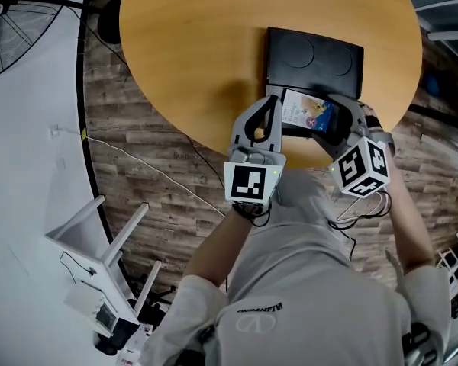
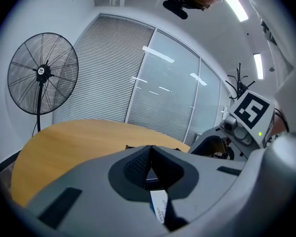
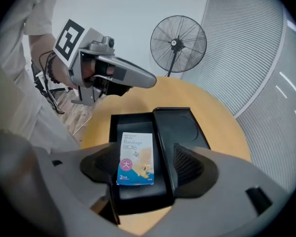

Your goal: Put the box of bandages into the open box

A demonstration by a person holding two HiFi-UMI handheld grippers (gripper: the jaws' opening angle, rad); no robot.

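Observation:
The bandage box [image 1: 309, 113], white and blue with a pink dot, lies flat in the base of the open black box [image 1: 290, 133] at the near edge of the round wooden table [image 1: 191, 52]. The lid [image 1: 314, 61] is folded back beyond it. In the right gripper view the bandage box [image 3: 136, 158] rests in the tray [image 3: 130, 120], and my right gripper [image 3: 148, 164] stands open, its pads [image 3: 187, 164] wide apart to either side and not pressing on it. My left gripper [image 1: 275, 99] hovers just left of the box, fingertips together, with nothing held.
A pedestal fan [image 1: 15, 14] stands on the floor to the far left. A white stand [image 1: 99, 242] and a thin cable [image 1: 153, 170] lie on the wood floor at left. My own torso fills the lower part of the head view.

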